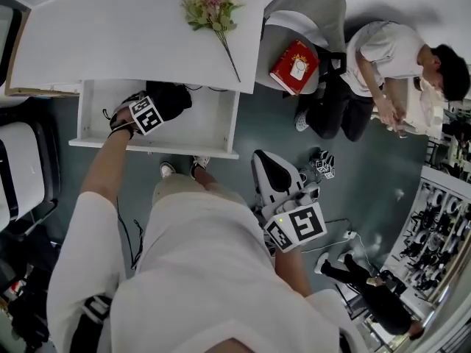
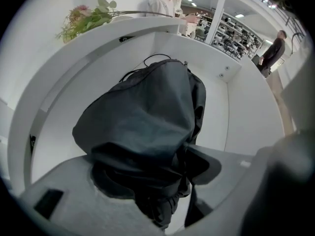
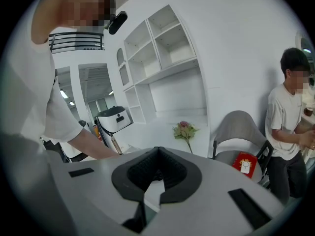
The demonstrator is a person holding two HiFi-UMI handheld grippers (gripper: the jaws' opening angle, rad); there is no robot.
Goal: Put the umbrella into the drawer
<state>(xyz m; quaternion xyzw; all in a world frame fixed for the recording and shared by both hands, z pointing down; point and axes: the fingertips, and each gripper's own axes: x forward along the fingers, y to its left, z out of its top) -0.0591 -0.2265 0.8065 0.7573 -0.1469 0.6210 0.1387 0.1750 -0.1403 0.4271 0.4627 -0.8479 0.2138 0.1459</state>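
Observation:
The folded dark umbrella [image 1: 173,96] hangs inside the open white drawer [image 1: 154,147] under the table edge. My left gripper [image 1: 163,107] points steeply down into the drawer and is shut on the umbrella. In the left gripper view the umbrella's bunched fabric [image 2: 147,112] fills the space between the pads, with the drawer's white wall [image 2: 246,112] behind it. My right gripper [image 1: 271,169] hangs beside my right leg, away from the drawer. It [image 3: 157,154] is shut with nothing in it.
A bunch of flowers [image 1: 212,9] lies on the white table [image 1: 110,35] above the drawer. A red box [image 1: 294,66] sits on a grey chair, with a seated person [image 1: 390,57] beside it. Another person [image 1: 375,285] stands at lower right near shelving.

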